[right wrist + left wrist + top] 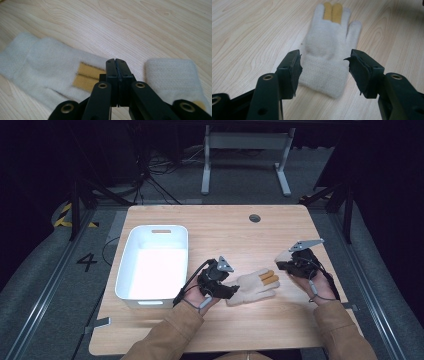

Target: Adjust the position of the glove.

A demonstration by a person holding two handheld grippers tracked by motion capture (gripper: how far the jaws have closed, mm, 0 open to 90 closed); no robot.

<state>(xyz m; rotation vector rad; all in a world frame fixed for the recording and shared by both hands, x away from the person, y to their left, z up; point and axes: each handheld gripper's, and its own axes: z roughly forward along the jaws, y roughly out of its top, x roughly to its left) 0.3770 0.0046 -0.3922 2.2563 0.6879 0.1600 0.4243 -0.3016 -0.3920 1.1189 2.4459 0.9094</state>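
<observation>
A cream knitted glove (252, 286) with two yellow fingertips lies flat on the wooden table (220, 227), fingers pointing right. My left gripper (231, 291) is at its cuff. In the left gripper view the left gripper (324, 60) stands open, one jaw on each side of the cuff (324, 75), and the pads do not press on it. My right gripper (287, 265) hovers just right of the glove's fingertips. The right gripper (116, 61) is shut with nothing between its jaws, above the yellow tips (86, 75). A second cream glove (175, 75) lies beside it.
A white plastic bin (155, 262) stands on the left part of the table, close to the left hand. A round cable hole (254, 218) sits near the far edge. The legs of another table (245, 150) stand on the floor beyond.
</observation>
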